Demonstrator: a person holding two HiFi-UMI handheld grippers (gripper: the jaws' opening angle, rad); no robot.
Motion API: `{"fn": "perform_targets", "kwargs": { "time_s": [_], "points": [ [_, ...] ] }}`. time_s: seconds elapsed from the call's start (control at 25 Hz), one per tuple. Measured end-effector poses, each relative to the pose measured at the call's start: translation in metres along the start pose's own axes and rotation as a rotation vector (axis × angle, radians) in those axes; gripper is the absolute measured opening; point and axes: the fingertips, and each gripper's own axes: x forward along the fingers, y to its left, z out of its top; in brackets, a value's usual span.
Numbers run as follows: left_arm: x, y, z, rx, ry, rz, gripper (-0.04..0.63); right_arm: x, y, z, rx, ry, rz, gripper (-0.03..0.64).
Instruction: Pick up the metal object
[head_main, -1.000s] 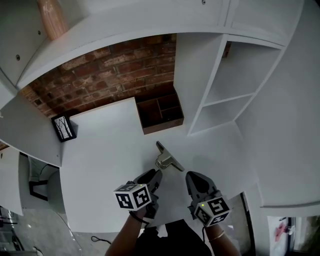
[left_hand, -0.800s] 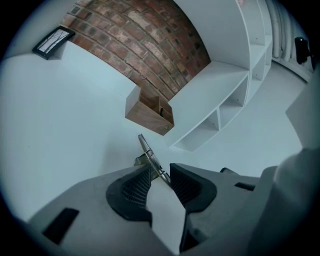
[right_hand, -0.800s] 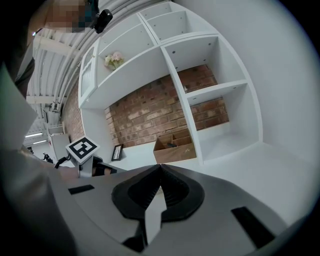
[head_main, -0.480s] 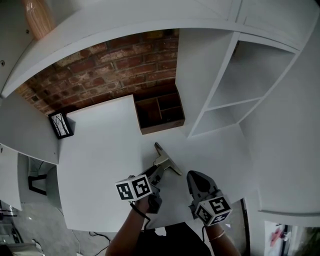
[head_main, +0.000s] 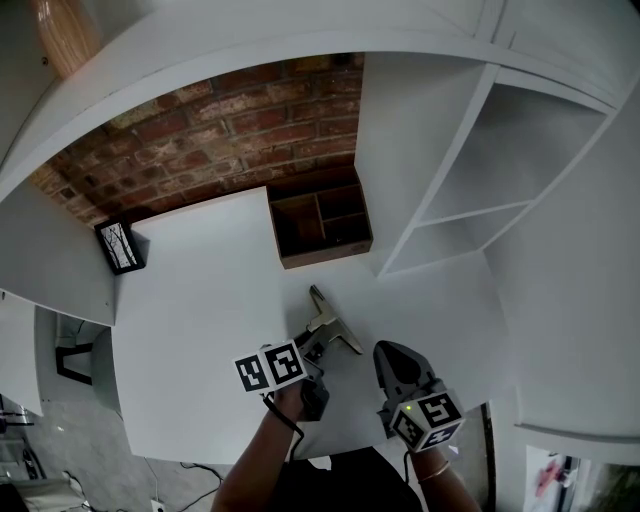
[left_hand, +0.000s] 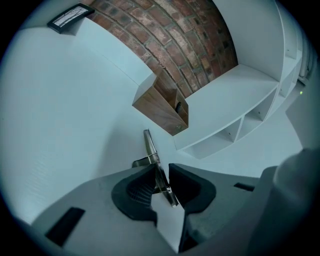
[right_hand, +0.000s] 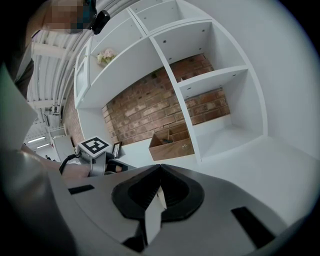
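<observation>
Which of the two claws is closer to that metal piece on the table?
Left. The left claw has the metal object between its closing jaws. The right claw, jaws together and empty, sits off to the object's right, not touching it.

The near end of the metal object (head_main: 335, 328) is hidden under the left tool (head_main: 314, 346), whose jaws are closing with it between them. At 12 o'clock, what the wooden organizer (head_main: 325, 252) holds is too dark to tell. At 11 o'clock a woven thing (head_main: 60, 35) is cut off by the edge.
</observation>
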Motion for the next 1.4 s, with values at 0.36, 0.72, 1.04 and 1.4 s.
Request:
{"fn": "perform_targets", "kwargs": {
  "time_s": [0.36,0.72,1.04,1.4],
  "points": [
    [0.001,-0.007,-0.001,-0.044,0.01,-0.029,0.037,-0.002,0.0,0.007,0.001,-0.015,-0.009,0.005],
    [-0.012,-0.027,0.002,0.039,-0.011,-0.064,0.011,-0.008,0.009,0.014,-0.014,-0.04,-0.009,0.005],
    [-0.048,-0.046,0.016,0.198,-0.073,-0.069,0.011,-0.014,0.032,0.025,-0.033,-0.082,0.016,0.005],
    [-0.091,-0.063,0.023,0.438,-0.143,-0.024,0.011,-0.026,0.059,0.03,-0.08,-0.108,0.03,0.005]
  ]
}}
